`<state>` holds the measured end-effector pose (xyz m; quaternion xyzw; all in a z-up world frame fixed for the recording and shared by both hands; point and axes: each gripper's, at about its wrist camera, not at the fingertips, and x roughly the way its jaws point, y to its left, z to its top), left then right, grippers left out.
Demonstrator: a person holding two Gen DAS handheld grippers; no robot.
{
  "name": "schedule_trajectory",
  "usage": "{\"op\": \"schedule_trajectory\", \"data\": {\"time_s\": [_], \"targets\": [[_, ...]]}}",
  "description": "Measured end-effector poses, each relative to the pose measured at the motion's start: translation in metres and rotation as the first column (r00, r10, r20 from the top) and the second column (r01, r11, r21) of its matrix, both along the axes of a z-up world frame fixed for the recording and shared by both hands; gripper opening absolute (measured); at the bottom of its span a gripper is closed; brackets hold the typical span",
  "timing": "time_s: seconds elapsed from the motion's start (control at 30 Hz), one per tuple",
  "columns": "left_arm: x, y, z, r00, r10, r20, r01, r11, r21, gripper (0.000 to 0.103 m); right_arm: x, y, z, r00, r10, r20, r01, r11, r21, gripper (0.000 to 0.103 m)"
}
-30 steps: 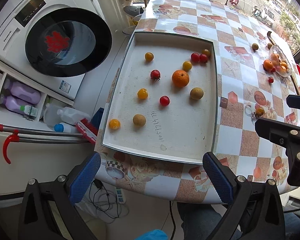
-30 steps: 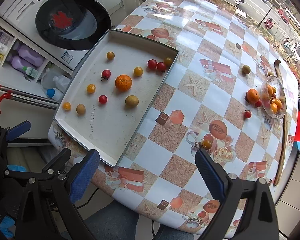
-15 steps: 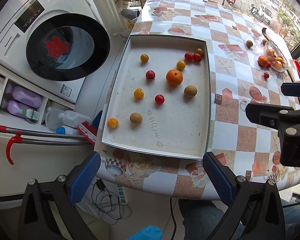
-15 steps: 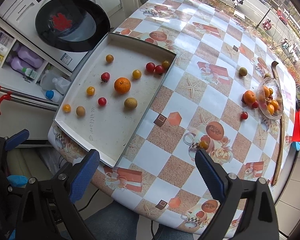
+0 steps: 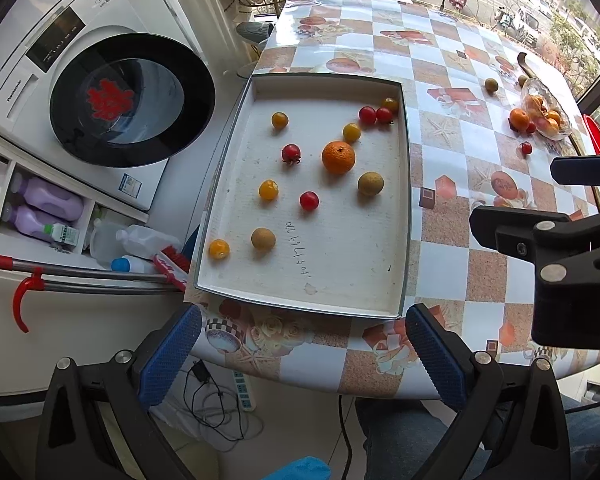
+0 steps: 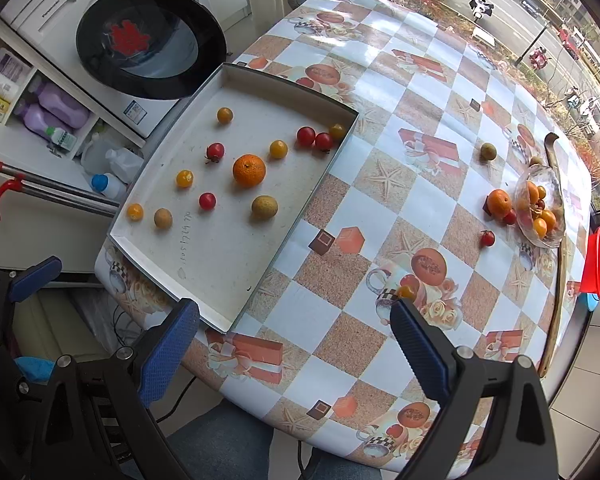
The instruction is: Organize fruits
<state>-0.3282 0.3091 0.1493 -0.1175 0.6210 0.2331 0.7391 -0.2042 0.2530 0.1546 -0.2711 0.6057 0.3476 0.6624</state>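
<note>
A white tray (image 5: 332, 296) lies at the table's left edge and holds an orange (image 5: 338, 157), several red and yellow cherry tomatoes and brown longans. It also shows in the right wrist view (image 6: 204, 292). A glass bowl (image 6: 540, 204) with fruit sits far right, with an orange (image 6: 499, 203), a red tomato (image 6: 487, 238) and a longan (image 6: 488, 151) loose near it. A yellow tomato (image 6: 406, 291) lies on the cloth. My left gripper (image 5: 300, 356) is open and empty, hovering before the tray's near edge. My right gripper (image 6: 296, 344) is open and empty over the table's near edge.
A washing machine (image 5: 112, 96) stands left of the table, with bottles (image 5: 48, 200) and a red-handled mop (image 5: 80, 276) below. A red bucket (image 6: 598, 260) sits beyond the table's right edge. A wooden strip (image 6: 556, 264) runs along the right side. The right gripper's body (image 5: 560, 248) shows in the left view.
Both grippers have pulled back and risen slightly, so the tray and table look smaller and sit farther away. The fruits have not moved. Both stay open.
</note>
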Motion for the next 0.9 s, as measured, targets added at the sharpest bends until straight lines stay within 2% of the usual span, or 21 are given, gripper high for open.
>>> {"op": "schedule_trajectory", "data": {"time_s": [0.63,0.9], "targets": [[0.0029,0.0008,0.0025,1.0,0.006,0.005,-0.006,1.0,-0.011,0.103,-0.0023,0.0018,-0.0023,0.999,0.032,-0.01,-0.032,0.999,0.001,0.097],[0.0022,-0.0029,0.0055,0.999,0.004,0.034,-0.004,1.0,-0.01,0.103,-0.0031,0.0006,-0.0039,0.999,0.039,-0.016,-0.039,0.999,0.002,0.097]]}}
